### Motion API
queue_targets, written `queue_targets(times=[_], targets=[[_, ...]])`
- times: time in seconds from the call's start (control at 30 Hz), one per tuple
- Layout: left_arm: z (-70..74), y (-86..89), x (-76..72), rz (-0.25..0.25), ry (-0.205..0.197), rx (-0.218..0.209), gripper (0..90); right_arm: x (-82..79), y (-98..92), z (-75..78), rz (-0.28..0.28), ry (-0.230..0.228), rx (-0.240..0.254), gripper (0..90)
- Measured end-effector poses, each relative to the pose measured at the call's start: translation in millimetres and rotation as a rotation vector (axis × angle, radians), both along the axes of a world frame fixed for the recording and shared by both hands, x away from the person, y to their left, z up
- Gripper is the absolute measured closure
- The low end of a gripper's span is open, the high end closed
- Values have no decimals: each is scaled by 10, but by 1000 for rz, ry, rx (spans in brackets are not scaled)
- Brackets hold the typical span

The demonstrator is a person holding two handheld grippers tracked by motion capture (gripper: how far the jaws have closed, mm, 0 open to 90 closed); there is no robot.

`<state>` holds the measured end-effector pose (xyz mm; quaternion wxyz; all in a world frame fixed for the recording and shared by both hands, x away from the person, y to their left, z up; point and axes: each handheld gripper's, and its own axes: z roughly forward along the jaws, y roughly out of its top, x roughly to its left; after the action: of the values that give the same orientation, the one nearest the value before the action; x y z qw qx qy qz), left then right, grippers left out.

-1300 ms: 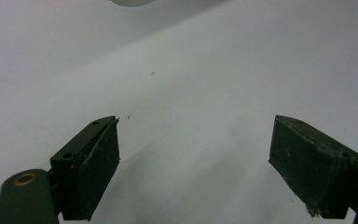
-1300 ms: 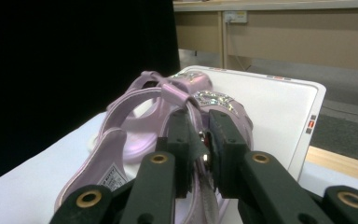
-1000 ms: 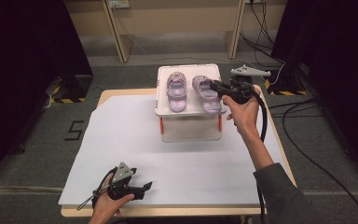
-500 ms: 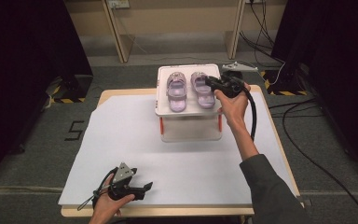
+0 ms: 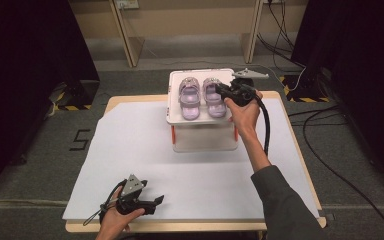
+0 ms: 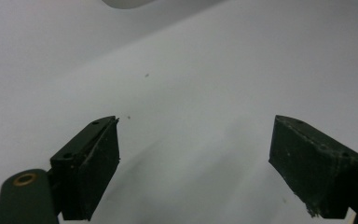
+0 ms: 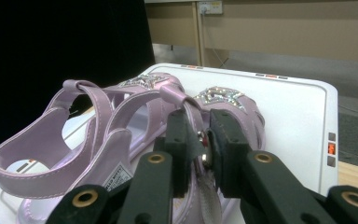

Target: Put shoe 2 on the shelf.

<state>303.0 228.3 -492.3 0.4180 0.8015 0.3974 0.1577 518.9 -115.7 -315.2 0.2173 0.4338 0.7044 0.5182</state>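
While right fingers (image 7: 199, 140) pinch sandal (image 7: 121, 140) strap on box (image 7: 307, 107), left fingers (image 6: 193, 163) spread, idle near bench's front edge; next: lift sandal clear.

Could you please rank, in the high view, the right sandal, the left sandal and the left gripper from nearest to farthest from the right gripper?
1. Right sandal: on the white box lid, its strap pinched by the right gripper.
2. Left sandal: beside it, on the lid's left.
3. Left gripper: at the table's near edge, jaws apart.
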Motion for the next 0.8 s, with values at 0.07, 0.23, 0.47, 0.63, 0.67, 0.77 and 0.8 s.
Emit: queue_targets(times=[0.07, 0.23, 0.47, 0.63, 0.67, 0.77, 0.8], targets=[[2, 2, -1, -2, 2, 5, 157, -2, 1, -3, 3, -2, -6, 780], [2, -3, -3, -2, 2, 4, 157, -14, -5, -27, 5, 7, 10, 747], [1, -3, -2, -2, 4, 8, 157, -28, -73, -41, -7, 20, 45, 590], [-2, -5, -2, -1, 3, 6, 157, -97, -145, 24, 7, 14, 71, 538], [-5, -7, -1, -1, 2, 4, 157, -134, -178, 45, 15, 10, 86, 524], [-6, -7, -1, -1, 3, 5, 157, -180, -212, 71, 22, 3, 96, 515], [-6, -6, 0, -1, 3, 5, 157, -201, -230, 80, 30, -4, 107, 509]])
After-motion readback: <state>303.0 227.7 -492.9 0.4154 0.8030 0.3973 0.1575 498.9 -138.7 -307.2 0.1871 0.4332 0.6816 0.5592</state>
